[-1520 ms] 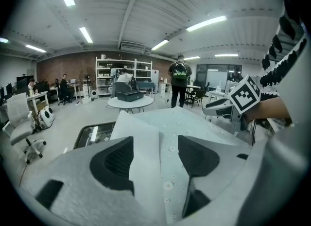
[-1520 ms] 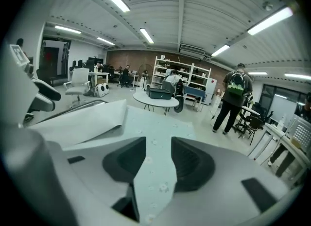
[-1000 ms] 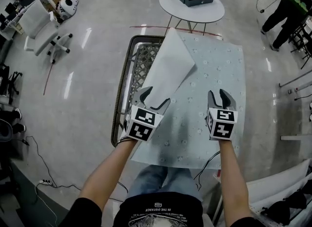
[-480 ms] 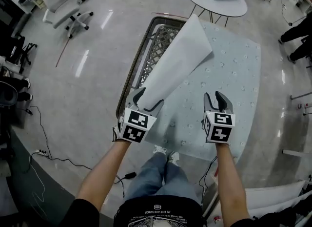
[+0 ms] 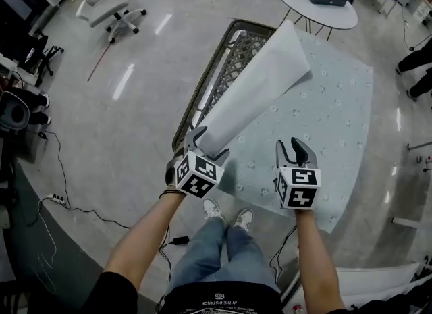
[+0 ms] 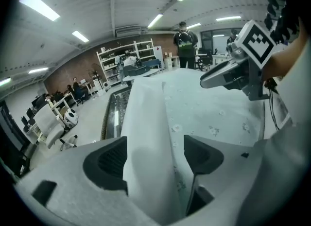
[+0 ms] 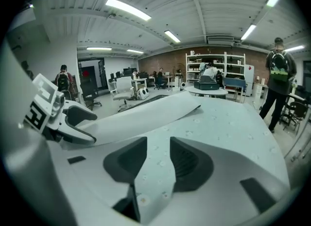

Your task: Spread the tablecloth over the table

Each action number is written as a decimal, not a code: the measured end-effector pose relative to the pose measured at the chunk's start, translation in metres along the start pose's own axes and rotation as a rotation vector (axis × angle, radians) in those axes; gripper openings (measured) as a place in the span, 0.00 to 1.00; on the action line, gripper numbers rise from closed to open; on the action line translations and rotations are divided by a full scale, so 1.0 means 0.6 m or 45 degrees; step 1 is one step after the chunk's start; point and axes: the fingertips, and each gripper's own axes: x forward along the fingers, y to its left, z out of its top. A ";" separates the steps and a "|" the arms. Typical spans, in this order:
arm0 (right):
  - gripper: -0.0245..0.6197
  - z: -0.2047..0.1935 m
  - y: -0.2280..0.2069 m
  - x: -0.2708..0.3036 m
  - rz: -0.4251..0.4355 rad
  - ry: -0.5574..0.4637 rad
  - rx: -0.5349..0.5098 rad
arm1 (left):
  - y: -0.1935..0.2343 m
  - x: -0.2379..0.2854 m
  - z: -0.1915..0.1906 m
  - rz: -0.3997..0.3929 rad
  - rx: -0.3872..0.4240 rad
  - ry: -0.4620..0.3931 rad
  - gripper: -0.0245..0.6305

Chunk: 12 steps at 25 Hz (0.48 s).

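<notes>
My left hand-held gripper [image 5: 206, 142] just opened wide, flap [image 5: 253, 96] unclamped between jaws. Right hand-held gripper [image 5: 294, 145] narrow, astride cloth [image 5: 324, 103]. Flap runs away rightward, bare desk [image 5: 229, 63] left of it.

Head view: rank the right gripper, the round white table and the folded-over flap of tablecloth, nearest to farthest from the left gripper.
1. The folded-over flap: lies between the tongs of the left gripper, which have just been opening.
2. The right gripper: alongside, to its right.
3. The round white table: farthest, at the top right.
</notes>
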 end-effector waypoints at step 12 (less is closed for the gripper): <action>0.26 -0.056 -0.013 -0.002 -0.002 0.069 0.025 | 0.026 0.048 -0.039 0.076 0.082 0.076 0.61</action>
